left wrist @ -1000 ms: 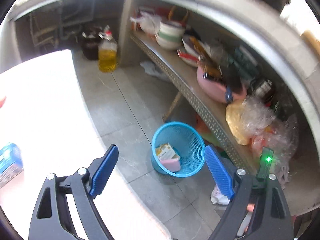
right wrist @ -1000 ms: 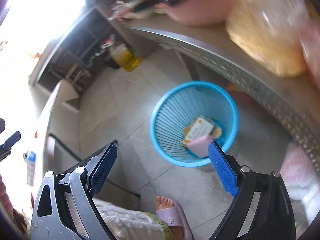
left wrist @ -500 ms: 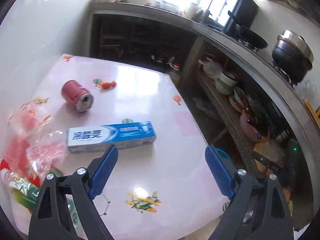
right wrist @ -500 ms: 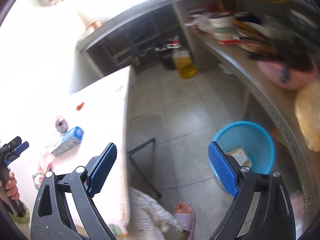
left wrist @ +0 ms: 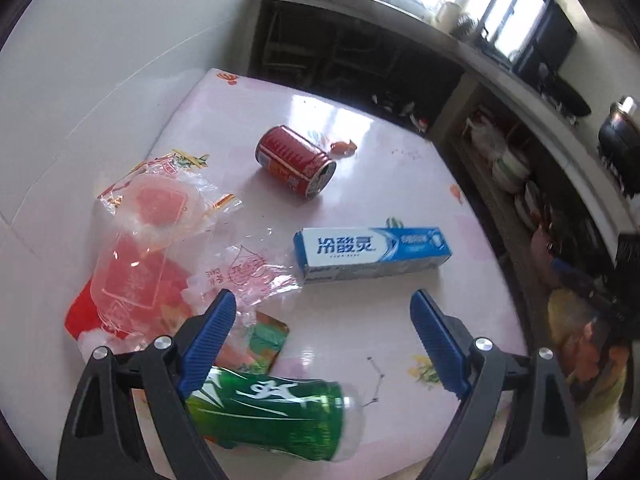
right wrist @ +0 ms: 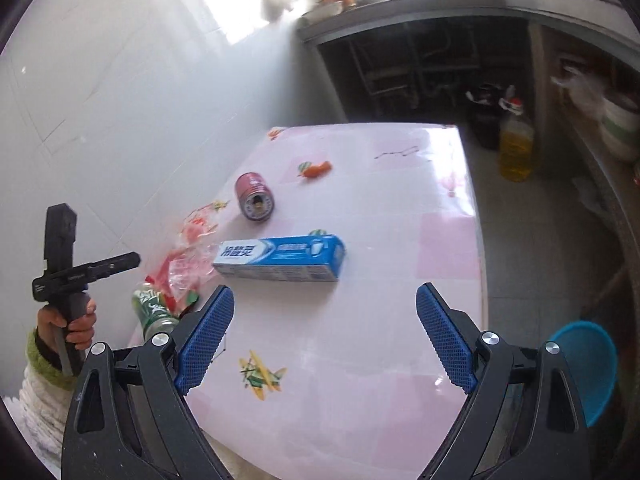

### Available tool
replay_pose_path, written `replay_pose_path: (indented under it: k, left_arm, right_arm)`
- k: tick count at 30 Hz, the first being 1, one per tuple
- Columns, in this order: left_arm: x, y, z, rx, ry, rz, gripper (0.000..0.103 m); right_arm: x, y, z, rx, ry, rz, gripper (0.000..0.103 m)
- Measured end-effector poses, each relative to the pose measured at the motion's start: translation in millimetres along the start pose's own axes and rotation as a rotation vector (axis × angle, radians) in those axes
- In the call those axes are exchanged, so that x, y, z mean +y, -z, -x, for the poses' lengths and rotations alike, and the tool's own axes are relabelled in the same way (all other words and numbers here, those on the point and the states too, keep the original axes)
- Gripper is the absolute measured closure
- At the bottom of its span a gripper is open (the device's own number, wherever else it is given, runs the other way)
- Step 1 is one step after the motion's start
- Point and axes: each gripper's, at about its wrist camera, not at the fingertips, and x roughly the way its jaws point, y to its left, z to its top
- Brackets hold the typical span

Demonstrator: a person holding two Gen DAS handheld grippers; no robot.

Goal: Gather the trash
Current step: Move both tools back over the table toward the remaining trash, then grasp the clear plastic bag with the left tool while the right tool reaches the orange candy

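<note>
We see the trash spread over the glossy pink counter, which stands against the white tiled wall. Along its wall-side edge lies a crumpled clear plastic wrapper with red print, covering a red packet beneath it. Just beside that, at the near edge, a green plastic bottle lies on its side, partly over a small flat orange-green sachet. Our left gripper hangs released above the bottle, its blue pads wide apart and holding nothing; its left finger overlaps the wrapper and the bottle's end in this view.

Toward the middle, a red drink can lies on its side, well apart from a blue-and-white toothpaste box that lies nearer us, one end touching the wrapper.

The right wrist view shows the same toothpaste box, can, bottle and wrapper, with our right gripper spread open and empty over bare counter short of the box. Only this view shows the left gripper's black body held in the left hand at the counter's wall side. Only here, too, a round blue plastic mesh basket shows on the tiled floor past the counter's right edge, and a yellow oil bottle farther back.
</note>
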Motion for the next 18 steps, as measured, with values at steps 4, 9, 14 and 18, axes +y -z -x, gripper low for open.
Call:
replay_pose_path:
  k: [4,9,14,18]
  left_arm:
    - [3.0,-1.7,-28.9,0.077,-0.111,-0.219,0.016]
    - [12.8,-11.1,-62.8,0.189,-0.098,-0.321,0.016]
    - [18.9,-12.4,-100.1,0.311,-0.081,-0.410,0.016]
    - [19.8,-7.6,-118.6,0.369,-0.091,-0.456,0.021]
  right_arm:
    - [17.0,-10.3,-20.0,0.055,-0.060,0.045,0.015]
    - [29.6,-26.9,-37.6,0.102,-0.091,0.061,0.015]
    - [33.9,-50.1,-58.4,0.167,-0.139,0.078,0.015]
    - [34.6,-81.9,-79.5,0.220,-0.180,0.065,0.015]
